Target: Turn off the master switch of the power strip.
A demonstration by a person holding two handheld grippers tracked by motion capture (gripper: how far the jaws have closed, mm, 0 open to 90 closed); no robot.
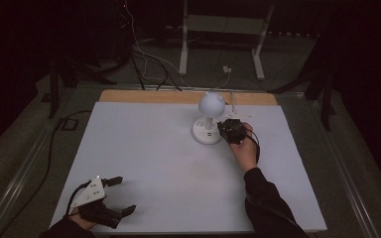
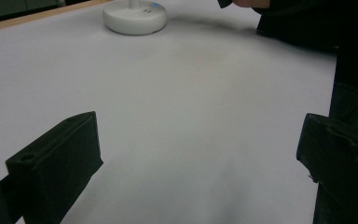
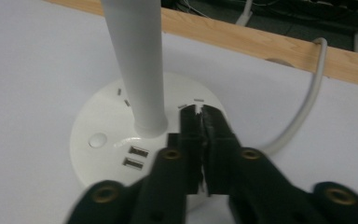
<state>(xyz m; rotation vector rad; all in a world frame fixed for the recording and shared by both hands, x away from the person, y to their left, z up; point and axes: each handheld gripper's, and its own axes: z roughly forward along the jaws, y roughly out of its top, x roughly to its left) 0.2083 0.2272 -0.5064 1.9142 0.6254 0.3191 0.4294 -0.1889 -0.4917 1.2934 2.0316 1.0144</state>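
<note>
The smooth round base of the white lamp [image 3: 135, 140], near the surface's [image 1: 144, 148] far edge, is met by the right gripper [image 3: 200, 112], jaws pressed together, seemingly empty; the left gripper [image 1: 121, 196] is held wide open near the front-left corner.

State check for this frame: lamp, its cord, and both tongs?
Lamp: upright on the table, unlit.
Cord: runs from the lamp's base over the table's far edge.
Right tongs: shut, nothing between them, tips over the base.
Left tongs: open, holding nothing, near the table's front-left corner.
</note>
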